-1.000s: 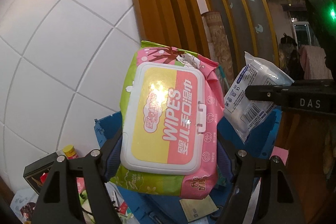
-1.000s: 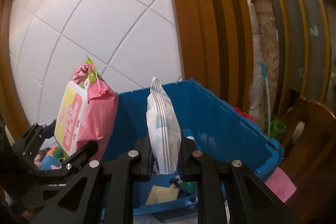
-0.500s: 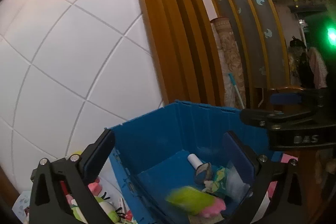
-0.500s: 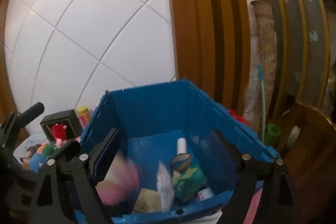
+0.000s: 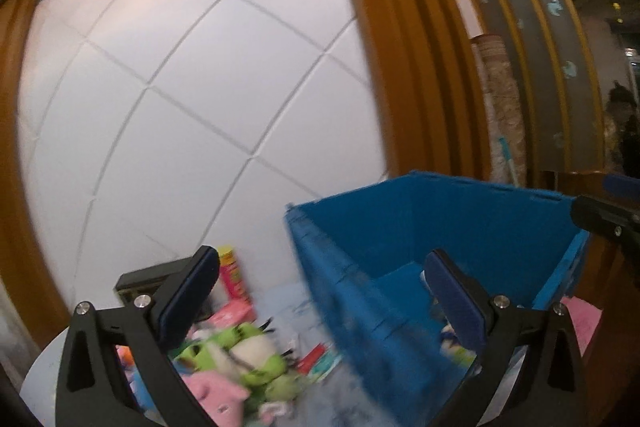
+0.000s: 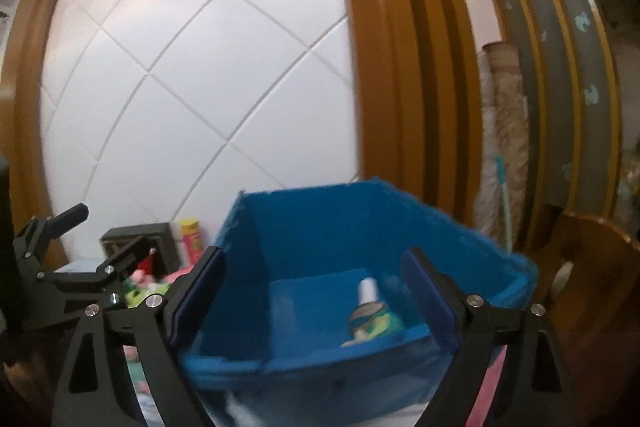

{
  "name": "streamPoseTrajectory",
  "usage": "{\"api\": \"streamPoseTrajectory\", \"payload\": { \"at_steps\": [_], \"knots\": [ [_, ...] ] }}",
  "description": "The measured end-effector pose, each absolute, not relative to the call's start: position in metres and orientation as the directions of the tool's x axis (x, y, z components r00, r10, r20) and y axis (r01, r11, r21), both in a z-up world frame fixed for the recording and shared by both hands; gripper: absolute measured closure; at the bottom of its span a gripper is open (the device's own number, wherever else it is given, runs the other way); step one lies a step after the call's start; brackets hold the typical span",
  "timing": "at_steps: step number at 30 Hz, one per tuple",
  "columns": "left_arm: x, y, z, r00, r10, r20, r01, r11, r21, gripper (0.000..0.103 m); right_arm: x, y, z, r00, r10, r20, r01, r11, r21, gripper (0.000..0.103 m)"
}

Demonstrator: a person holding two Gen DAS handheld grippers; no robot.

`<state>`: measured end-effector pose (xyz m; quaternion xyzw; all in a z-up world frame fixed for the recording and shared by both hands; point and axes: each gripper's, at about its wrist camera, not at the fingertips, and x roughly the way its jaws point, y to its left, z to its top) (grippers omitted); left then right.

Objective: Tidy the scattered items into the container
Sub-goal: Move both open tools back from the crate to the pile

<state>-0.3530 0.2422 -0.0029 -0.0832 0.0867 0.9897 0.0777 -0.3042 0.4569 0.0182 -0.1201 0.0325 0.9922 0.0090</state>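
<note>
The blue bin (image 5: 400, 227) stands on the right in the left wrist view. My left gripper (image 5: 320, 291) is open and holds nothing; it points at the bin's left wall. A green plush (image 5: 240, 351) and a pink plush (image 5: 216, 395) lie scattered below its left finger. My right gripper (image 6: 314, 291) faces the blue bin (image 6: 320, 227); its jaws are opening, with nothing between them. A white-capped bottle (image 6: 366, 291) and a green packet (image 6: 380, 323) lie inside the bin. The left gripper (image 6: 104, 233) shows at the left edge there.
A yellow and red bottle (image 5: 232, 271) and a black box (image 5: 148, 279) stand by the white tiled wall (image 5: 180, 87). A wooden frame (image 5: 400, 67) rises behind the bin. A rolled rug (image 6: 508, 131) and a wooden chair (image 6: 592, 267) are on the right.
The left gripper let go of the pink wipes pack and the right gripper let go of the white packet; both dropped into the bin. Both grippers then swung left, their jaws wide.
</note>
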Motion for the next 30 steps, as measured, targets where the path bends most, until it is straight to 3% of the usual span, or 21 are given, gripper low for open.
{"api": "streamPoseTrajectory", "payload": {
  "at_steps": [8,18,30],
  "knots": [
    [-0.320,0.151,-0.022,-0.973,0.040,-0.226,-0.071,-0.989,0.132,0.000,-0.273,0.382,0.001,-0.970,-0.052,-0.239,0.035,-0.997,0.074,0.008],
    [-0.267,0.049,-0.037,-0.957,-0.037,-0.287,-0.004,-0.990,0.140,0.000,-0.247,0.276,-0.017,-0.940,-0.147,-0.307,0.134,-0.989,0.060,0.007],
    [-0.227,-0.022,-0.035,-0.947,-0.151,-0.283,0.127,-0.987,0.102,0.000,-0.208,0.196,-0.022,-0.929,-0.190,-0.318,0.188,-0.982,0.036,0.005]
  ]
}}
